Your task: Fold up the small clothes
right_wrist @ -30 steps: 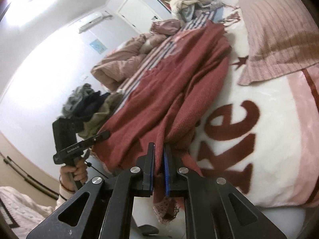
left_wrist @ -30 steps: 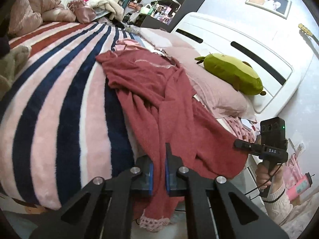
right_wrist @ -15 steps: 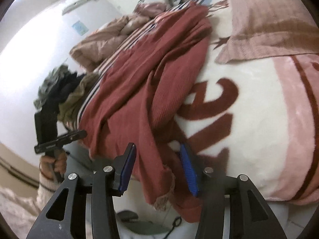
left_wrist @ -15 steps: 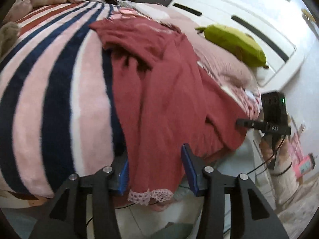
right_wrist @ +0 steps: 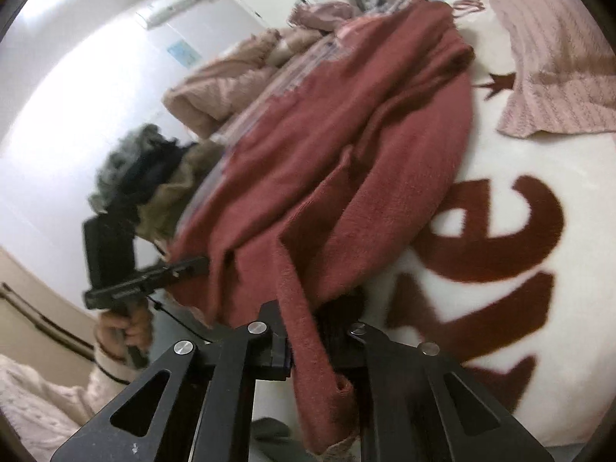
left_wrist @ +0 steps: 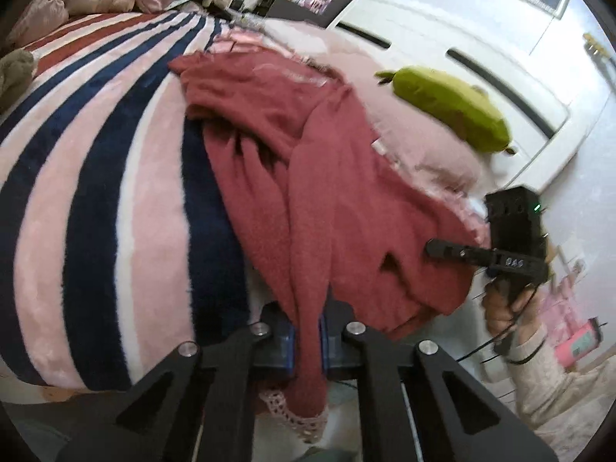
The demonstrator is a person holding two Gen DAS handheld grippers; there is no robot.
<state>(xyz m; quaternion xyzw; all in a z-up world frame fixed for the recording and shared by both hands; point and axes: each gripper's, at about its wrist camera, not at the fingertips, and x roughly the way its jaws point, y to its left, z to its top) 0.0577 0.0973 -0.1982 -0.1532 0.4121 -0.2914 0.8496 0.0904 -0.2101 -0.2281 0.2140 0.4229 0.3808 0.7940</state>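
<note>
A dark red knitted garment (left_wrist: 327, 192) with a lace hem lies crumpled across the bed and hangs over its near edge. In the left wrist view my left gripper (left_wrist: 308, 331) is closing on a hanging fold near that hem, and its blue pads (left_wrist: 288, 342) press the fabric. In the right wrist view the garment (right_wrist: 346, 154) runs down to my right gripper (right_wrist: 308, 346), whose jaws are closing on another hanging strip of it. Each camera also shows the other gripper at the garment's edge: the right gripper (left_wrist: 512, 238) and the left gripper (right_wrist: 146, 281), each in a hand.
A striped pink, navy and red blanket (left_wrist: 96, 192) covers the bed. A green plush toy (left_wrist: 450, 107) rests on a pink pillow (left_wrist: 423, 142) by the white headboard (left_wrist: 462, 38). A pile of dark clothes (right_wrist: 154, 169) and a lettered white blanket (right_wrist: 500, 231) flank the garment.
Both grippers were shut on the garment a second ago, stood open around the hanging fabric half a second ago, and now are shut on it again.
</note>
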